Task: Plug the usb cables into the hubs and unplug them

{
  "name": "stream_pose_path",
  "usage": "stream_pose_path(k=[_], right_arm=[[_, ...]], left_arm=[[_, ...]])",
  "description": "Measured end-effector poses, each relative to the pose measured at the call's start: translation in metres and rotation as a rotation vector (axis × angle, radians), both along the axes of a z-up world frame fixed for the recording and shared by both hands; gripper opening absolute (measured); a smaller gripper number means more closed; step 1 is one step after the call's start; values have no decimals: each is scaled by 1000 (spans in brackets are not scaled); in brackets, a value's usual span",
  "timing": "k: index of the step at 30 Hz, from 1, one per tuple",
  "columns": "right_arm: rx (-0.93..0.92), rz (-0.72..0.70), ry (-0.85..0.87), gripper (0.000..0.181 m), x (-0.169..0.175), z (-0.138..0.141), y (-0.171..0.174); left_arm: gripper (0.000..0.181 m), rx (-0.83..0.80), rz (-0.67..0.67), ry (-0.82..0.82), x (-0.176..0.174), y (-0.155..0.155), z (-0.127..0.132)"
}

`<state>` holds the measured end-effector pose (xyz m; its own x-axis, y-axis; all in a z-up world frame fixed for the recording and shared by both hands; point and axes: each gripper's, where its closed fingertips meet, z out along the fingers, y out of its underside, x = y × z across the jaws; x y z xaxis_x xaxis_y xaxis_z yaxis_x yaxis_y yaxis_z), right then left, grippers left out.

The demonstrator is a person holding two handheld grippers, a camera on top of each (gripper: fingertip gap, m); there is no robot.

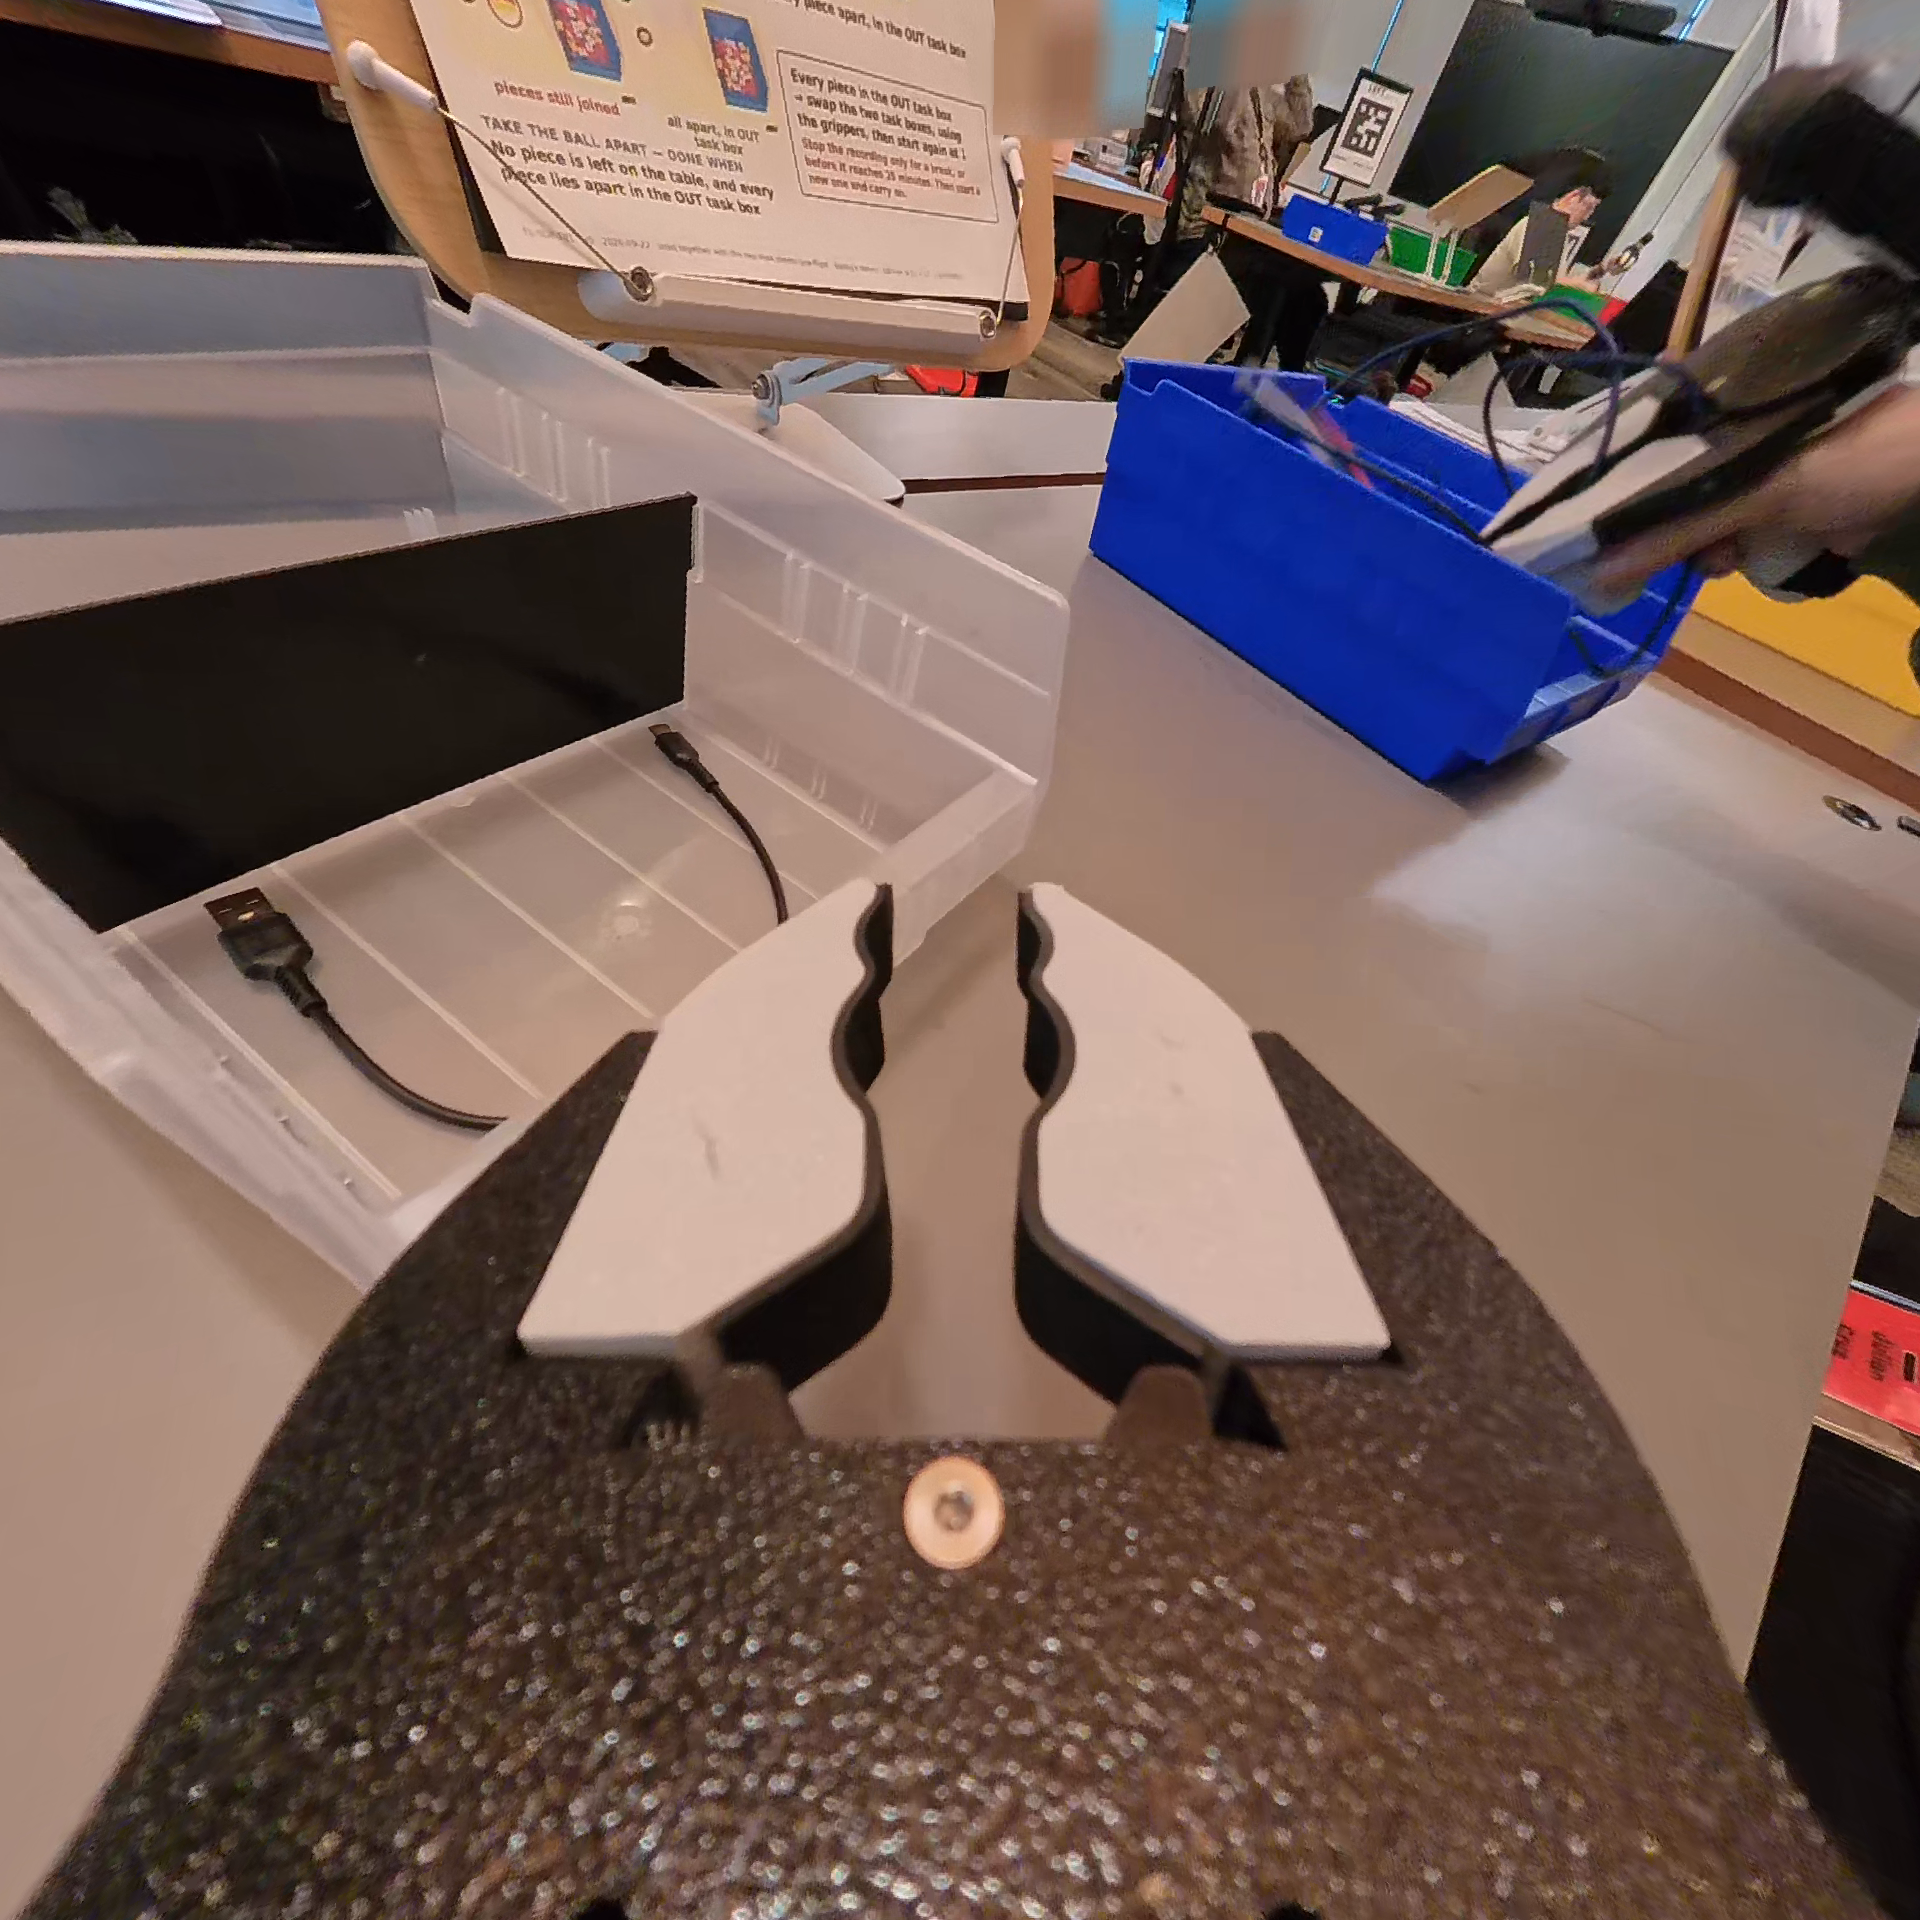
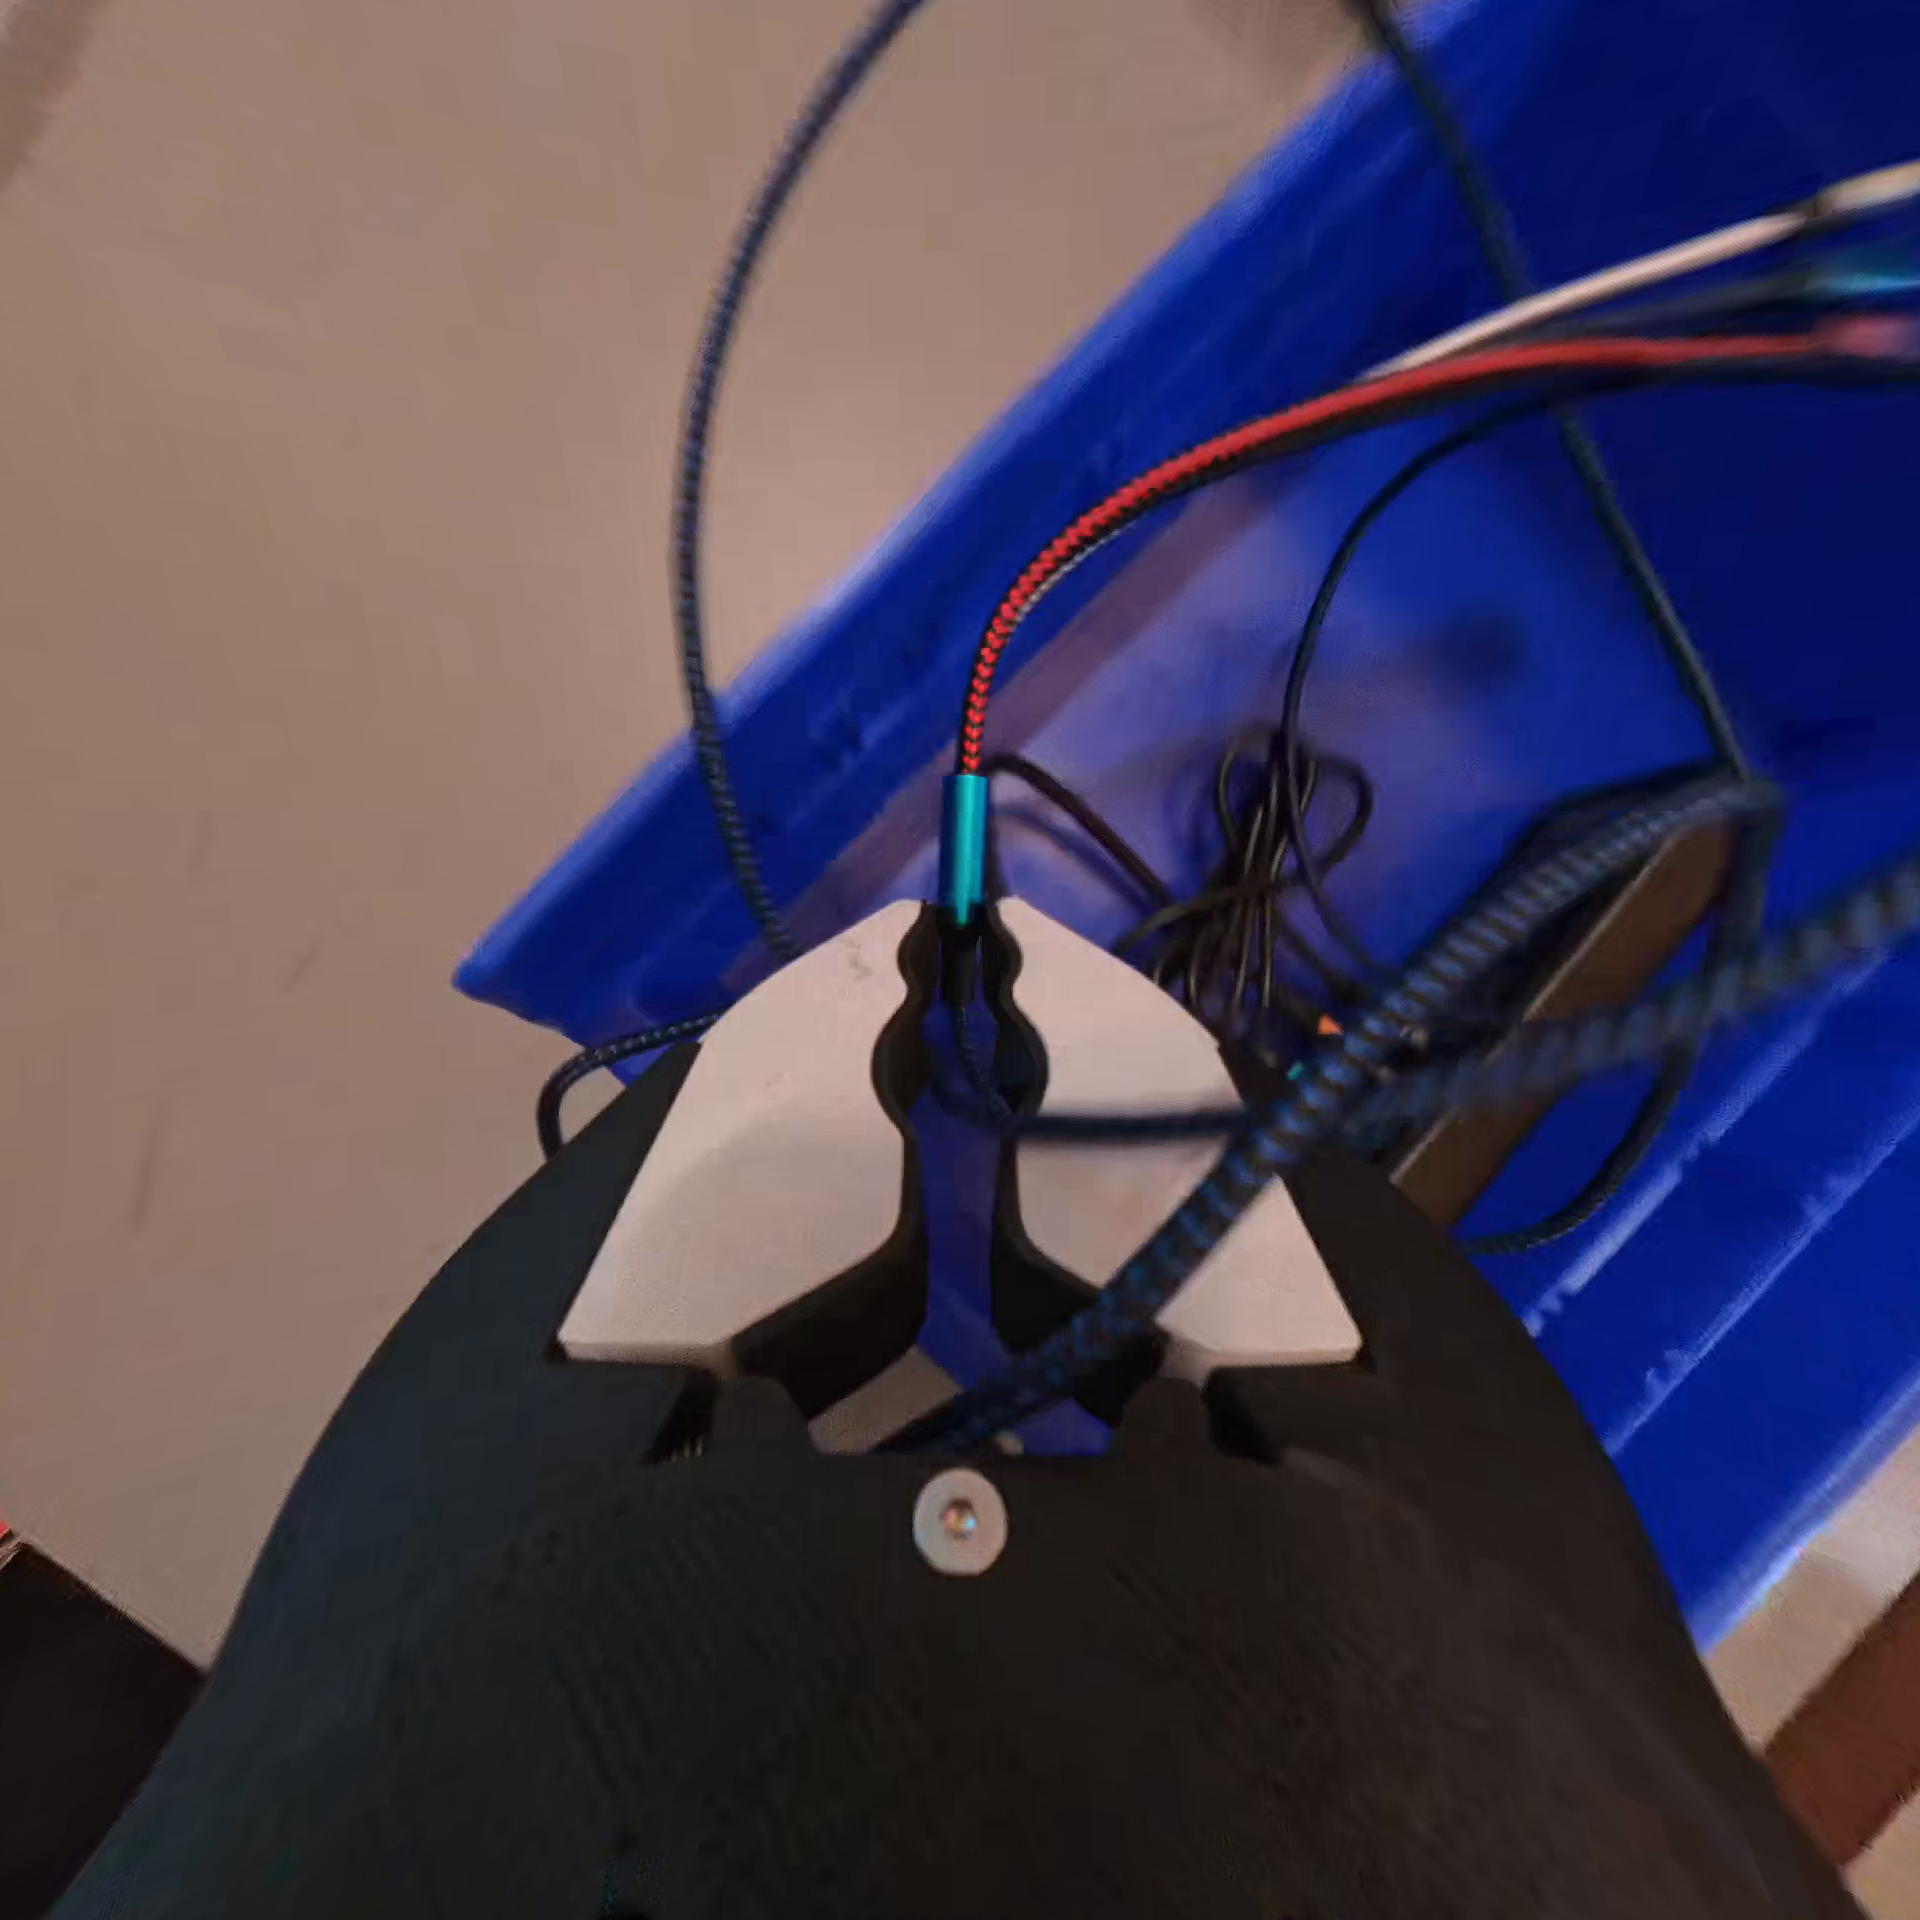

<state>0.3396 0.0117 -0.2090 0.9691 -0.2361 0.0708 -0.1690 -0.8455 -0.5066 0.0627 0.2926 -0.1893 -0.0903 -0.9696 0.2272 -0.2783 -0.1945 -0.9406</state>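
My left gripper (image 1: 954, 902) is open and empty, low over the grey table beside a clear plastic bin (image 1: 894, 665). In that bin lies a black USB cable (image 1: 343, 1039) with both plugs free. My right gripper (image 2: 961, 920) is shut on the plug end of a red braided cable with a teal sleeve (image 2: 964, 847), held above a blue bin (image 2: 1558, 727). Several other cables, dark blue braided (image 2: 1351, 1060) and thin black (image 2: 1268, 831), hang and tangle around it. A dark hub-like block (image 2: 1621, 935) lies in the blue bin. The right gripper also shows in the left wrist view (image 1: 1538, 540).
A black panel (image 1: 343, 665) stands in the clear bin. The blue bin (image 1: 1351, 582) sits far right on the grey table (image 1: 1351, 987). A document stand with a printed sheet (image 1: 727, 135) rises behind. Desks and people are in the background. Tip to tip, the grippers are about 40 cm apart.
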Motion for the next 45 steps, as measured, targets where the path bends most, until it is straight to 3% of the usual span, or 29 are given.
stream_pose_path(k=[3, 5, 6, 8, 10, 12, 14, 16, 18, 19, 23, 27, 29, 32, 33, 35, 37, 41, 45], right_arm=[[-142, -54, 6, 10, 13, -22, -17], [-182, -67, 30, 30, 18, -19, -24], [-208, -54, 53, 49, 16, -14, -30], [-251, -30, 82, 81, 15, 3, -43], [-280, -26, 25, 100, 24, 24, -58], [-250, -23, -22, 108, 28, 48, -64], [-158, -42, -47, 104, 26, 76, -61], [-35, -87, -158, 105, 31, 108, -50], [118, -103, -272, 105, 25, 134, -29], [169, -66, -265, 105, 10, 138, -16], [254, 87, -220, 89, -54, 128, 33], [309, 180, -220, 89, -99, 112, 72], [328, 247, -181, 89, -123, 99, 90], [368, 330, -115, 90, -154, 80, 122], [367, 348, -101, 90, -161, 73, 132], [344, 390, -106, 90, -174, 62, 147], [330, 442, -116, 92, -184, 53, 159], [298, 478, -97, 91, -193, 39, 176], [270, 510, -73, 90, -200, 29, 190]], left_arm=[[22, 4, -8, 9, 1, -3, -1], [22, 13, -15, 18, 0, -5, -2], [22, 19, -16, 21, 0, -5, -2], [22, 26, -11, 24, -1, -3, -2], [22, 16, -5, 21, -2, -1, -2], [22, 3, -1, 12, -2, 1, -1], [22, 10, 23, 0, -2, 6, 0], [25, 53, 157, -2, -4, 27, 1], [22, 117, 449, 47, -17, 71, -5], [21, 147, 515, 38, -21, 82, -4], [30, 268, 595, 63, -24, 89, -2], [31, 421, 834, -119, -52, 105, 43], [45, 360, 791, 5, -45, 115, 20], [25, 227, 735, 212, -31, 136, -33], [18, 197, 674, 194, -24, 134, -38], [5, 144, 683, 151, -25, 140, -34], [2, 189, 721, 177, -37, 151, -35], [2, 80, 788, 158, -75, 178, -34], [5, 130, 731, 148, -92, 191, -34]])
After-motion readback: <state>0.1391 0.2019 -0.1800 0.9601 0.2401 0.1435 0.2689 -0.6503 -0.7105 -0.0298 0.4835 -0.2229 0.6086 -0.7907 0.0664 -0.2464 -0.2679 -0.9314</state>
